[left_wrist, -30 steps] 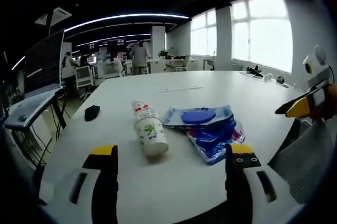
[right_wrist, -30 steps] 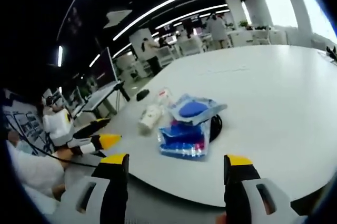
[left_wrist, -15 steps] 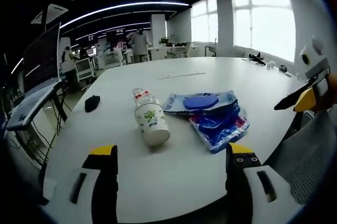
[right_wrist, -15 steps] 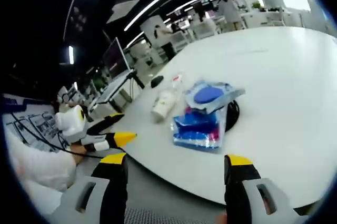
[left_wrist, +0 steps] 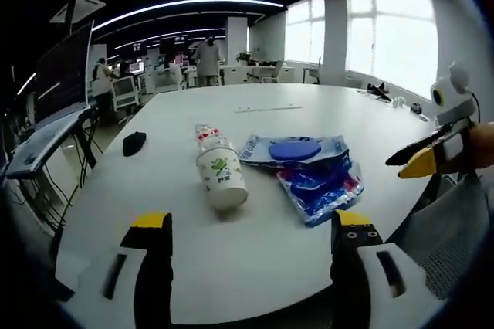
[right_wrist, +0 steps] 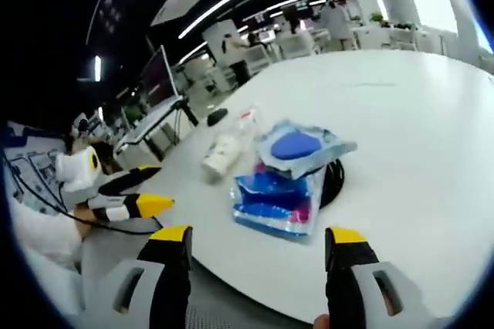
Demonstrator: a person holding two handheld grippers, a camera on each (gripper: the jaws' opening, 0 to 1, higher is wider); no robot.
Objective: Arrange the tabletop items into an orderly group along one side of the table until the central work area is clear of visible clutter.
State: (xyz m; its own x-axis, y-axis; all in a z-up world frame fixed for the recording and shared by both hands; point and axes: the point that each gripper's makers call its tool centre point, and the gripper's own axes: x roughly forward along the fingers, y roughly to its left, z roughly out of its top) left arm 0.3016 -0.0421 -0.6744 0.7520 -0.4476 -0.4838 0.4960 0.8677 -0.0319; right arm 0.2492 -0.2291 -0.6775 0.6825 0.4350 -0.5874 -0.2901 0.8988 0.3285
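Holding both grippers off white surface [left_wrist: 324, 113], near its edge. Left gripper [left_wrist: 252, 228] jaws wide apart, nothing between them; I see bottle [left_wrist: 219, 176] lying on its side ahead, between jaws, blue packets [left_wrist: 312, 174] just beside it toward right jaw, black mouse [left_wrist: 133, 143] farther, past left jaw. Right gripper [right_wrist: 258, 242] jaws also wide apart, empty; blue packets [right_wrist: 285, 182] ahead between jaws, bottle [right_wrist: 224, 151] beyond left jaw.

open office, bright windows [left_wrist: 386, 35], ceiling striplights [left_wrist: 177, 24]
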